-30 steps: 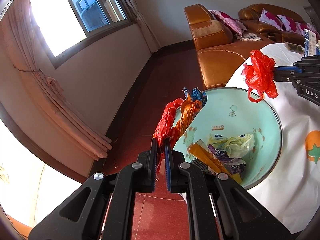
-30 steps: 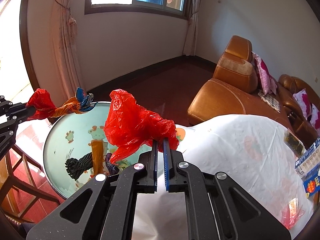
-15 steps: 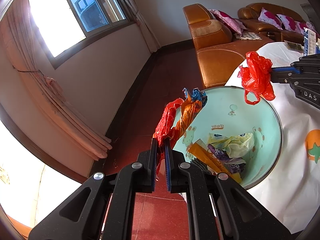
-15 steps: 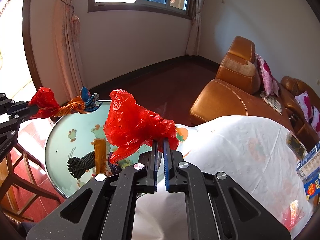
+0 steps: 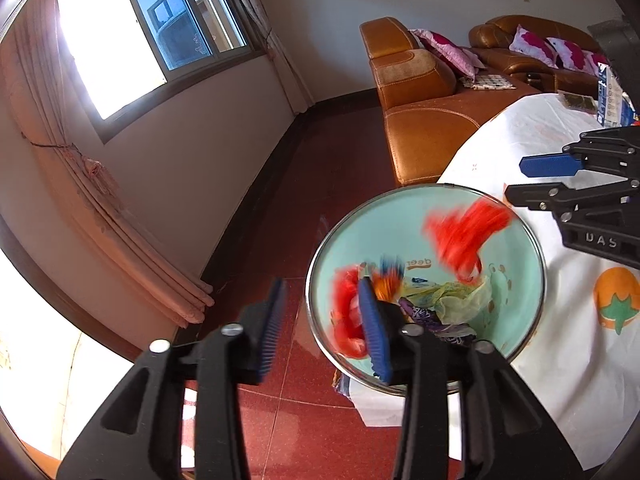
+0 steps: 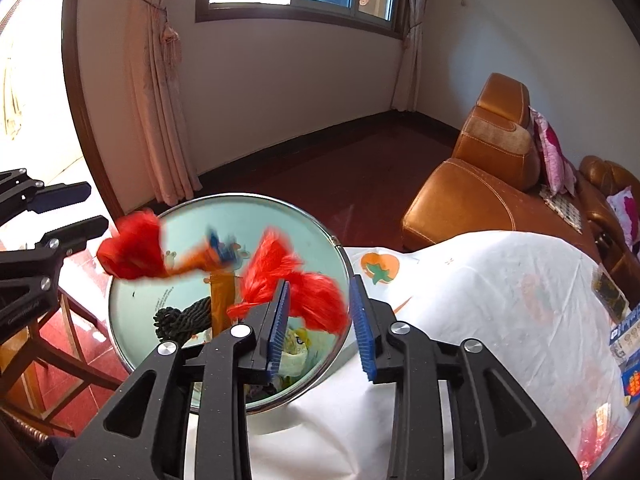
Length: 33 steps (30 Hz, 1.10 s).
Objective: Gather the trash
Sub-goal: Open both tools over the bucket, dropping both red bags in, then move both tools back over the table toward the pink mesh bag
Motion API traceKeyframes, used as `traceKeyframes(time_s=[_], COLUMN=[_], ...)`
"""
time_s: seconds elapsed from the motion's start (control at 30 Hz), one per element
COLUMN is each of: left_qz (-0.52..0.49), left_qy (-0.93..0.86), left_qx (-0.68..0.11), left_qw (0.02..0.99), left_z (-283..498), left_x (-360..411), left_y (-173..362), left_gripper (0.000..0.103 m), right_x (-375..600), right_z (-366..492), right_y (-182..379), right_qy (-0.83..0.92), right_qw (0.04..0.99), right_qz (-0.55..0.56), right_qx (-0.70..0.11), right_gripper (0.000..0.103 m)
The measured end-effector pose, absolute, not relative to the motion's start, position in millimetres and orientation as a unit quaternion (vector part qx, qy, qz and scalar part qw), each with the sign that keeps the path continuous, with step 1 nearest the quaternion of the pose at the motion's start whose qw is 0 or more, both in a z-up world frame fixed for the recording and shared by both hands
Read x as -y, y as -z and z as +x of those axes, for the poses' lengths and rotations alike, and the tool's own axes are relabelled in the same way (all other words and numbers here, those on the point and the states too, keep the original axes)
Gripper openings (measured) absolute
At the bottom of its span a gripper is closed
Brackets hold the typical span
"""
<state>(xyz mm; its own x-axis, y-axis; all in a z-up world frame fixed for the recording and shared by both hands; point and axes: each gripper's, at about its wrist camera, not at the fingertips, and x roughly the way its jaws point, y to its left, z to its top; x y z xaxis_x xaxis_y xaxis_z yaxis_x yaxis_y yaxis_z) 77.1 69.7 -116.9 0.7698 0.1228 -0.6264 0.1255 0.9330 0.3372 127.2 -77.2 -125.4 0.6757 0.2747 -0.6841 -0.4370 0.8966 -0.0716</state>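
A mint-green basin [image 5: 520,272] [image 6: 132,304] with a metal rim sits at the edge of the white-covered table and holds several wrappers. A red plastic bag [image 5: 464,232] [image 6: 296,280] is blurred in mid-air over the basin, free of my open right gripper [image 6: 320,320] [image 5: 536,182]. A red, orange and blue wrapper [image 5: 352,308] [image 6: 160,254] is also blurred in mid-air above the basin's near rim, free of my open left gripper [image 5: 324,324] [image 6: 76,208]. A dark rope bundle [image 6: 180,318] lies in the basin.
The white tablecloth [image 5: 580,340] with an orange fruit print [image 5: 616,304] covers the table. Brown leather sofas [image 5: 424,120] stand behind it. Red tiled floor [image 5: 280,408] lies below the basin. Boxes and packets [image 6: 624,332] lie at the table's far side. A wooden chair frame [image 6: 52,360] stands under the basin.
Both grippers have opened. The red bag has dropped from the right gripper and the red-orange wrapper from the left; both are falling toward the basin.
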Motion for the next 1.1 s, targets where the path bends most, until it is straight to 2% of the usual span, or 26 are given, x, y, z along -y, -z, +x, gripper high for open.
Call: traceKeyframes(time_s=[0.03, 0.17, 0.23, 0.37, 0.4, 0.6, 0.77, 0.9, 1.1], left_qz=[0.183, 0.184, 0.18, 0.179, 0.178, 0.194, 0.21, 0.219, 0.239], left_qy=[0.001, 0.005, 0.005, 0.018, 0.023, 0.076, 0.143, 0.197, 0.276], left_qx=[-0.337, -0.338, -0.339, -0.341, -0.343, -0.342, -0.327, -0.306, -0.29], left_qw=[0.924, 0.923, 0.923, 0.923, 0.922, 0.916, 0.91, 0.905, 0.885], left_z=[76.2, 76.2, 76.3, 73.7, 73.2, 62.0, 49.0, 31.4, 1.8], left_x=[-68.9, -66.4, -65.5, -55.8, -51.1, -4.7, 64.3, 132.9, 232.7], left_y=[117.0, 117.8, 118.0, 120.1, 120.8, 122.3, 113.6, 105.0, 105.0], left_gripper=[0.049, 0.049, 0.055, 0.06, 0.064, 0.071, 0.074, 0.081, 0.082], right_x=[79.1, 85.8, 94.1, 123.8, 137.4, 227.3, 313.0, 370.1, 425.8], right_z=[127.4, 125.7, 121.6, 101.3, 92.8, 33.9, -22.2, -62.8, -117.4], right_y=[125.5, 124.6, 122.1, 115.3, 112.5, 98.8, 94.4, 99.8, 118.0], right_qy=[-0.197, -0.191, -0.183, -0.151, -0.14, -0.054, 0.055, 0.124, 0.193], right_qw=[0.908, 0.91, 0.912, 0.919, 0.922, 0.939, 0.944, 0.939, 0.928], right_qz=[-0.111, -0.105, -0.099, -0.094, -0.085, -0.04, -0.008, 0.029, 0.064], right_qx=[-0.352, -0.352, -0.353, -0.352, -0.351, -0.337, -0.326, -0.321, -0.313], right_gripper=[0.042, 0.044, 0.046, 0.048, 0.048, 0.053, 0.06, 0.062, 0.063])
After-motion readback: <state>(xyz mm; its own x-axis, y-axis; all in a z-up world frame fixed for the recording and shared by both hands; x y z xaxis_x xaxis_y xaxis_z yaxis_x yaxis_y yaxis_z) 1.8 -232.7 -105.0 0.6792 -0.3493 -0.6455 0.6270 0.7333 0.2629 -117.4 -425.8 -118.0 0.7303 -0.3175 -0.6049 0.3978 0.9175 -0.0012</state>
